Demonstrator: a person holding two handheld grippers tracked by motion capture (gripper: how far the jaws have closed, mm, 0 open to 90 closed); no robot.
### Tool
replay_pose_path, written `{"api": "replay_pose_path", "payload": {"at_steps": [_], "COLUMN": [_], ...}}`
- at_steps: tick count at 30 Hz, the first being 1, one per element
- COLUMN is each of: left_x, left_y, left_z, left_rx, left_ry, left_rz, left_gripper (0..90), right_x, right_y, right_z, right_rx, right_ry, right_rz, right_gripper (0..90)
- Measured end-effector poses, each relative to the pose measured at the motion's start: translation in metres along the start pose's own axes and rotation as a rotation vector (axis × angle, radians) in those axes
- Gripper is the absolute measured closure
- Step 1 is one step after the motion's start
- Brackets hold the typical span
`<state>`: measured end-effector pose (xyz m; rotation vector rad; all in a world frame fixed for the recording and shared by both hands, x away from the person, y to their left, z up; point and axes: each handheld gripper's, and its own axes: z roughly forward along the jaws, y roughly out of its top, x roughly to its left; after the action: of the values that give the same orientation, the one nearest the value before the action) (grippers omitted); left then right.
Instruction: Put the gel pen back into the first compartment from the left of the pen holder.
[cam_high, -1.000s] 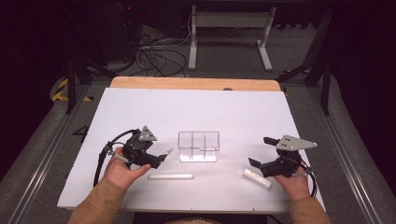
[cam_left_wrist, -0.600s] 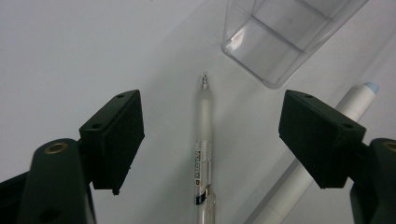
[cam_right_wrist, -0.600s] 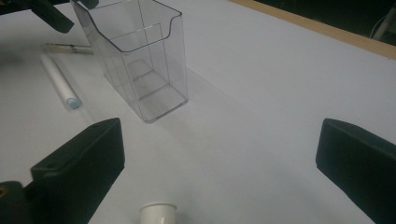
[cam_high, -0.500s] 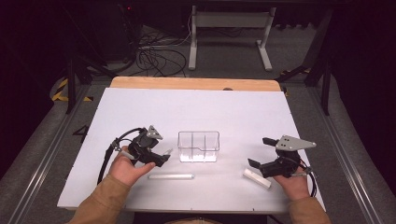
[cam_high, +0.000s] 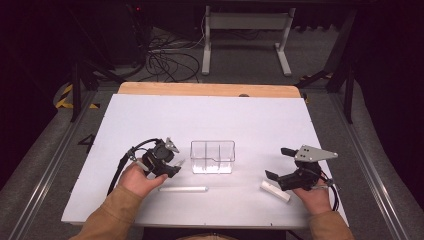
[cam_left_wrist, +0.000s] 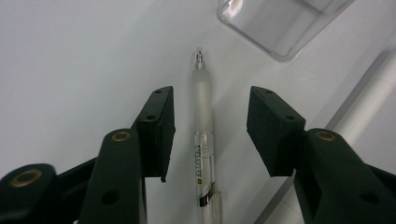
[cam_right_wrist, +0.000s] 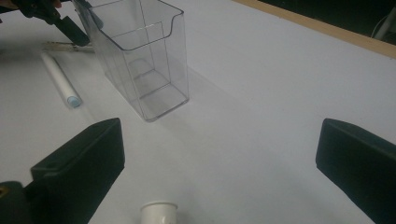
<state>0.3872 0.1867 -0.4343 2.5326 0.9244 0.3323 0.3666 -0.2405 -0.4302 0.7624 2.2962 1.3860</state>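
just left gripper (cam_left_wrist: 210, 135) around pen (cam_left_wrist: 204, 140)

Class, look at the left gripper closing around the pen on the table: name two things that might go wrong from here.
1. The left gripper has just been closing, yet its pads do not touch the pen lying between them; being round, it may roll away.
2. The clear organizer stands close beside it; lifting carelessly might knock it.
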Motion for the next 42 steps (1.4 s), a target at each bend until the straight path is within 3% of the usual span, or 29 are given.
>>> {"api": "replay_pose_path", "payload": {"at_steps": [8, 21, 31, 42], "left_x": [0.003, 0.005, 0.007, 0.006], "left_y": [0.001, 0.002, 0.002, 0.003], "left_z": [0.008, 0.014, 0.015, 0.007], "left_rx": [0.065, 0.127, 0.136, 0.113], "left_ry": [-0.001, -0.011, -0.023, -0.009], "left_rz": [-0.012, -0.035, -0.072, -0.066], "left_gripper": [63.4, 76.1, 78.8, 79.4], "right_x": [0.000, 0.001, 0.001, 0.002], "right_y": [0.000, 0.000, 0.000, 0.000], "right_z": [0.000, 0.001, 0.001, 0.001], "right_rx": [0.004, 0.003, 0.005, 0.006], "right_ry": [0.000, 0.007, 0.007, 0.007], "right_rz": [-0.002, -0.003, -0.009, -0.013], "right_gripper": [1.6, 1.7, 1.7, 1.7]}}
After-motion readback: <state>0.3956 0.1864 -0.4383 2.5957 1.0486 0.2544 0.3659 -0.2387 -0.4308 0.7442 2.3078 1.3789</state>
